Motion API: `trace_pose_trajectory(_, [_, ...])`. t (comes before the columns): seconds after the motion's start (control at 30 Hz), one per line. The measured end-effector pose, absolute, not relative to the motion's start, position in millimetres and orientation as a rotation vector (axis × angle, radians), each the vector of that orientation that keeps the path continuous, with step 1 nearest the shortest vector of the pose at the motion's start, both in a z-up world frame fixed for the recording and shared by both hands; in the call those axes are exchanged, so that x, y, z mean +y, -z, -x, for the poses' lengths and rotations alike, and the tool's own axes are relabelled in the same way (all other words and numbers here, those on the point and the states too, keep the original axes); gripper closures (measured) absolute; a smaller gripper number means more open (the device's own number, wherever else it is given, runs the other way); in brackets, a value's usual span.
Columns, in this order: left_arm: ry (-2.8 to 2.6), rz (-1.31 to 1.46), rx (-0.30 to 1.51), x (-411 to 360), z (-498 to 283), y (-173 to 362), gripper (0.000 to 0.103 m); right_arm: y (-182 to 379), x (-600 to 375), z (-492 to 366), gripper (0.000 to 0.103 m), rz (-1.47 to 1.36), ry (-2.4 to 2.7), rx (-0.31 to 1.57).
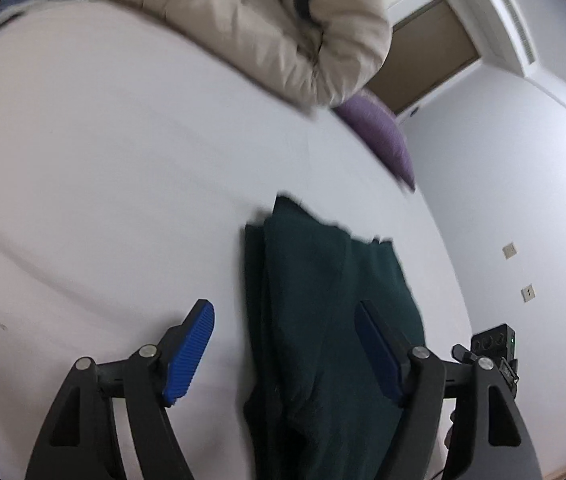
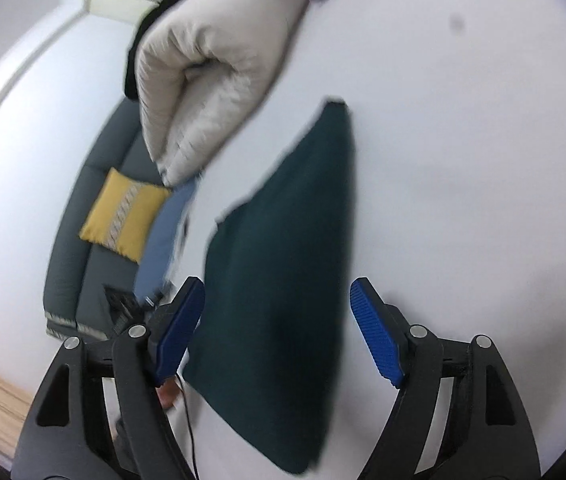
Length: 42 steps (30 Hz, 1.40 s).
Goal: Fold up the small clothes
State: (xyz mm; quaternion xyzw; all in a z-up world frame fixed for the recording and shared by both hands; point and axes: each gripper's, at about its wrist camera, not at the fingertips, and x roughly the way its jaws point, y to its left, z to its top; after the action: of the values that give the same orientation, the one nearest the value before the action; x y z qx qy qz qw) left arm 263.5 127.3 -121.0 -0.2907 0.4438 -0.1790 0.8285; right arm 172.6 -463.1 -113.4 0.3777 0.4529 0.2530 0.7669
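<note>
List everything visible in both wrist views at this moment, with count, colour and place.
garment: 1, dark green, folded, lying on the bed sheet
bed sheet: 1, white
duvet: 1, beige, rolled, far side of bed
pillow: 1, purple, bed edge by wall
blue cloth: 1, at bed edge
sofa: 1, grey, beside bed
cushion: 1, yellow, on sofa
left hand-held gripper: open, above garment
right hand-held gripper: open, above garment
</note>
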Motion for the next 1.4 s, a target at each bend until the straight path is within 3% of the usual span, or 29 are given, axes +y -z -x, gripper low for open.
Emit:
trace_pose_trajectory(0.5, [0.460, 0.658, 1.172, 109.4, -291.8, 154.5, 0.032, 150.8, -403.3, -196.1, 0.029, -0.835, -0.648, 1.143])
trace_pose_trajectory(0.57, [0.475, 0.644, 1.198, 101.1, -295.8, 155.1, 0.056, 153.0, -397.0, -203.3, 0.033, -0.851, -0.640, 1.149])
trace_pose_trajectory(0.67, [0.474, 0.632, 1.218, 93.3, -300.7, 157.6, 0.062, 154.4, -393.2, -209.6, 0.048, -0.853, -0.601, 1.171])
trace_pose_trajectory(0.83, [0.479, 0.645, 1.207, 95.7, -292.9, 149.7, 0.078, 151.6, -383.3, -214.3, 0.060, -0.799, -0.561, 1.190])
trace_pose_trajectory(0.97, [0.488, 0.637, 1.179, 93.7, -273.4, 123.7, 0.080, 128.6, -378.8, -203.5, 0.067, -0.763, -0.551, 1.161])
trace_pose_trajectory(1.4, [0.598, 0.484, 1.098, 50.8, -115.7, 29.9, 0.080, 27.0, -385.3, -60.9, 0.068, -0.691, -0.619, 1.062])
